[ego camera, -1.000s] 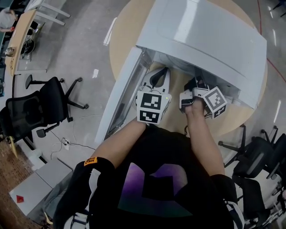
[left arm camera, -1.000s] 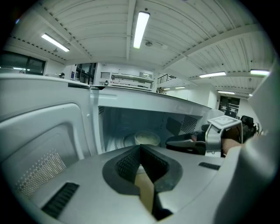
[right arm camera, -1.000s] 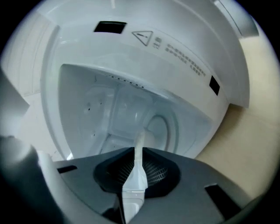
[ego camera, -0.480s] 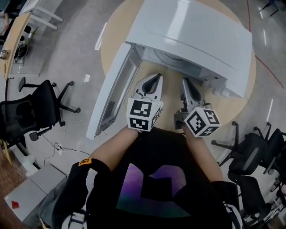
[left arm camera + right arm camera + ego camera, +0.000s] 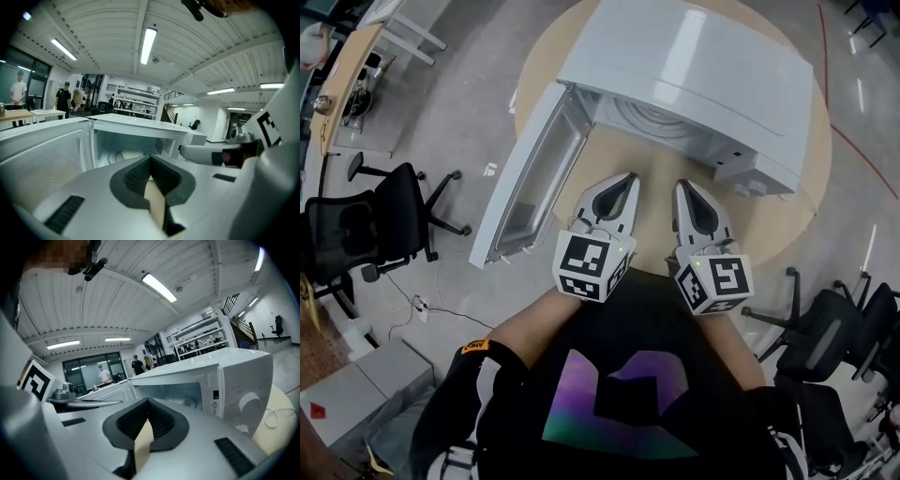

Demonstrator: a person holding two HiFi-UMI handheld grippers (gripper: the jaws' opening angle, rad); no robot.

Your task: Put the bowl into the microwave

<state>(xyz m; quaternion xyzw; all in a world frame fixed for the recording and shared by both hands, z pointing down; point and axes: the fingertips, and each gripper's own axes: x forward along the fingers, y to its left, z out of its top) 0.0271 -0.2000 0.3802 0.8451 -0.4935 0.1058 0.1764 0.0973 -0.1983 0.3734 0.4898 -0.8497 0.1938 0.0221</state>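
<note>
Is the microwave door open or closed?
Open. The door stands swung wide at the left of the microwave, and the left gripper view looks straight in at a pale bowl inside.

**Two hand-held tools before an open microwave on a round table, seen from above.**
The white microwave (image 5: 712, 66) stands across the far half of the wooden table (image 5: 787, 211). Its door (image 5: 530, 178) is swung wide and reaches out past the table's left edge over the floor (image 5: 459, 103). The left tool (image 5: 628, 178) and right tool (image 5: 682, 186) sit side by side over the near edge, apart from each other. Both tips point at the open cavity and stop short of it. Marker cubes (image 5: 591, 267) cap their near ends. Black office chairs (image 5: 366, 230) stand off the left and right edges.
</note>
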